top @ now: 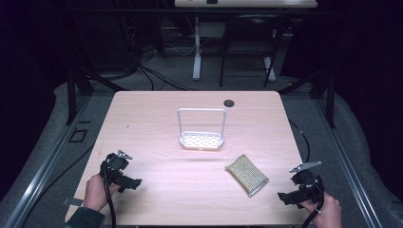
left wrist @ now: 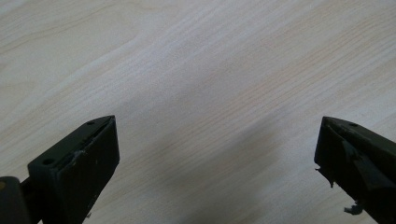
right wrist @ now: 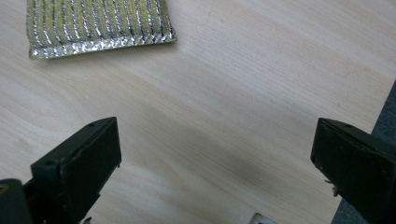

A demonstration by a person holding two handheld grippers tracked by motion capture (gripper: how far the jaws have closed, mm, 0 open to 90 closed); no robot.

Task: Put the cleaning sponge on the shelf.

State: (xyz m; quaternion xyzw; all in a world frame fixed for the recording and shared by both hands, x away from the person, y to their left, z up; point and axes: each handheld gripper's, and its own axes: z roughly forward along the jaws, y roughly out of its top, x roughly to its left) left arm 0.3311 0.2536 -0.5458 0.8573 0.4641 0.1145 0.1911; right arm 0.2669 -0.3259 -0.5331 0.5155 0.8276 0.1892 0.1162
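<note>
Likely light, soft, compressible scouring pad (top: 246, 175) near-right of rack (top: 201, 140); pinch short edge; both tongs spread, empty.

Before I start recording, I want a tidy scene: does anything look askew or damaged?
Nothing looks damaged. The scouring pad lies flat but diagonal to the table edges; the white rack stands upright.

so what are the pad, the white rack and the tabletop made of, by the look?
Pad: looks like a scouring sponge wrapped in metallic mesh, glinting silver-gold threads in ribbed rows.
White rack: probably coated wire or plastic; thin glossy white frame, perforated base tray. Too small to tell which.
Tabletop: pale wood-grain, likely laminate; smooth and matte, with an even printed-looking grain.
</note>
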